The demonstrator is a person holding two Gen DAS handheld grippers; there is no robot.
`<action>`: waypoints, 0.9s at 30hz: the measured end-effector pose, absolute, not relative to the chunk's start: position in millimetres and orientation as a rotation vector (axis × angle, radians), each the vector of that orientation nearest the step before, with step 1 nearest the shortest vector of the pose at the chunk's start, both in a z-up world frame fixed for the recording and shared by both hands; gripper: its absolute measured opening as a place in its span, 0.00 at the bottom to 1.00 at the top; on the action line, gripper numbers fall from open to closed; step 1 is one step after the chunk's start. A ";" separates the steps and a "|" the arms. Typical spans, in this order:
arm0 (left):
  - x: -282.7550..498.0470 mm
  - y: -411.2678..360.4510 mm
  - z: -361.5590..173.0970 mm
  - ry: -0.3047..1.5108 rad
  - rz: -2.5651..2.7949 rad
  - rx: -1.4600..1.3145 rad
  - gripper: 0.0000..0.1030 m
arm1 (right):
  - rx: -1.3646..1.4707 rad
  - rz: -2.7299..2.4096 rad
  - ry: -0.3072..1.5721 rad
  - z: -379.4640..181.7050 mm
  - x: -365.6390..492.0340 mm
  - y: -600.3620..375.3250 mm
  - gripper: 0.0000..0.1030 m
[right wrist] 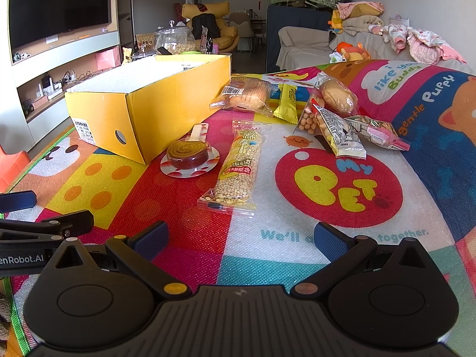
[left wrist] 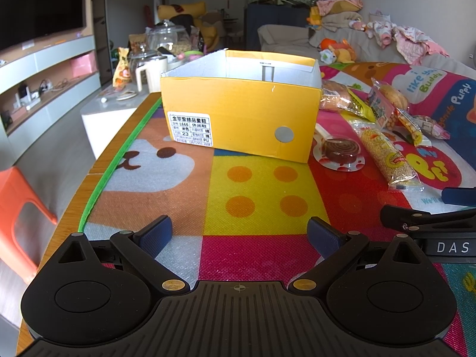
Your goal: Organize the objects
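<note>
An open yellow shoebox (left wrist: 241,110) (right wrist: 148,101) stands on the colourful mat; its inside looks empty from here. Right of it lie snack packs: a round brown candy on a stick (left wrist: 339,148) (right wrist: 187,154), a long puffed-grain bar (left wrist: 389,157) (right wrist: 238,166), a bread pack (right wrist: 247,93), a yellow wrapper (right wrist: 287,99), and a pile of small snack bags (right wrist: 336,119) (left wrist: 395,110). My left gripper (left wrist: 239,235) is open and empty, low over the mat before the box. My right gripper (right wrist: 241,238) is open and empty, short of the grain bar.
The mat (left wrist: 255,184) covers a table with a green-trimmed left edge (left wrist: 98,190). An orange stool (left wrist: 17,217) stands left of it. Glass jars and a jug (left wrist: 154,53) sit on a low white table behind the box. A sofa with toys (right wrist: 351,47) lies beyond.
</note>
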State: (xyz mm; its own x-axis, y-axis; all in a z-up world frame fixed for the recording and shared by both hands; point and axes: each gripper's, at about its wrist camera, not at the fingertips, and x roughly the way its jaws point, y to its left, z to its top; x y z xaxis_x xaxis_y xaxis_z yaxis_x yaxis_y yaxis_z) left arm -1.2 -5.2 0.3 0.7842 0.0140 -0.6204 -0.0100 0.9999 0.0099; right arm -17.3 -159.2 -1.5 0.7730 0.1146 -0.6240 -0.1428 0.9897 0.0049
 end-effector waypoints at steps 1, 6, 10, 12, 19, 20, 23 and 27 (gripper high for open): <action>-1.1 -6.3 0.6 0.669 0.012 0.005 0.97 | -0.046 0.139 0.673 -1.5 -17.5 -159.0 1.00; -1.0 -6.1 0.6 0.669 0.013 0.007 0.97 | -0.056 0.139 0.673 -0.2 -17.8 -158.9 1.00; -0.4 -6.4 0.3 0.672 0.015 0.011 0.97 | -0.048 0.141 0.675 -1.0 -16.9 -158.5 1.00; 0.5 -5.4 -0.2 0.673 0.017 0.009 0.97 | -0.047 0.142 0.674 -1.8 -17.9 -157.9 1.00; 1.8 -2.4 0.2 0.684 -0.003 0.008 0.97 | -0.054 0.206 0.758 6.0 -8.7 -167.1 1.00; 3.4 -1.2 0.6 0.690 -0.014 0.010 0.97 | -0.048 0.210 0.782 8.3 -5.2 -167.7 1.00; 6.6 5.3 4.2 0.720 -0.051 0.010 0.97 | -0.049 0.179 0.854 12.6 0.4 -163.0 1.00; 6.2 20.2 22.6 0.831 -0.056 -0.017 0.95 | -0.036 0.100 0.934 16.0 2.4 -155.6 1.00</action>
